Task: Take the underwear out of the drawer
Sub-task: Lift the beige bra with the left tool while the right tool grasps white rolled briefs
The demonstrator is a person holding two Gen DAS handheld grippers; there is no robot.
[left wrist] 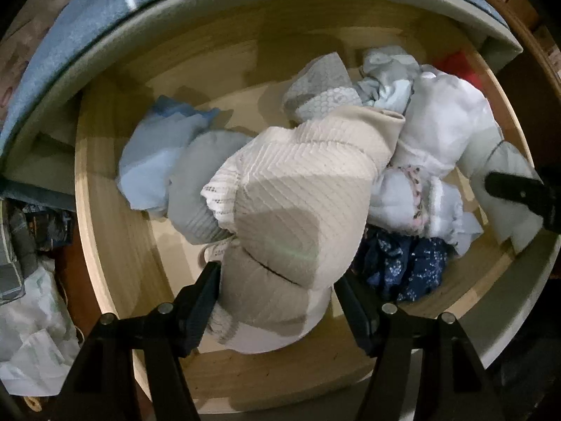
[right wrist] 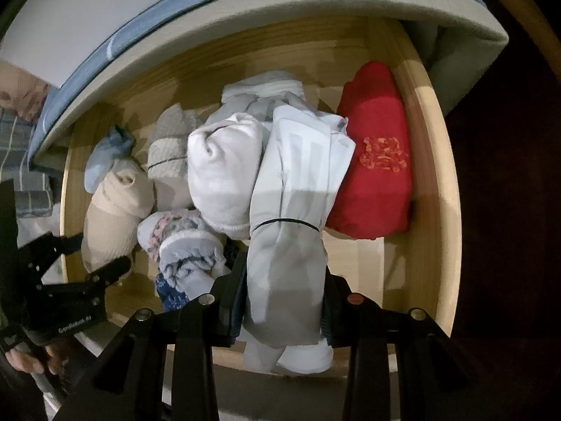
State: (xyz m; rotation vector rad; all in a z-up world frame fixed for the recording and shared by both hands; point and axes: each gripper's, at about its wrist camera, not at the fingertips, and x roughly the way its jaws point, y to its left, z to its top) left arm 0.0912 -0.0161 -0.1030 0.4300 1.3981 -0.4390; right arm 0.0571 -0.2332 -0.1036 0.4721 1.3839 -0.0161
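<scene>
Down in the open wooden drawer (left wrist: 115, 280), rolled underwear lies in a heap. The left gripper (left wrist: 277, 280) has its jaws wide apart around a cream ribbed roll (left wrist: 301, 189), with bare drawer floor to the left of it. The right gripper (right wrist: 284, 294) is clamped on a pale grey roll (right wrist: 291, 217) near the front edge. A red bundle (right wrist: 375, 161) sits close against the right wall.

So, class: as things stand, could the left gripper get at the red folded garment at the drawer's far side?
Probably not directly: the left gripper straddles the beige roll, and the white bundle hides most of the red garment.
</scene>
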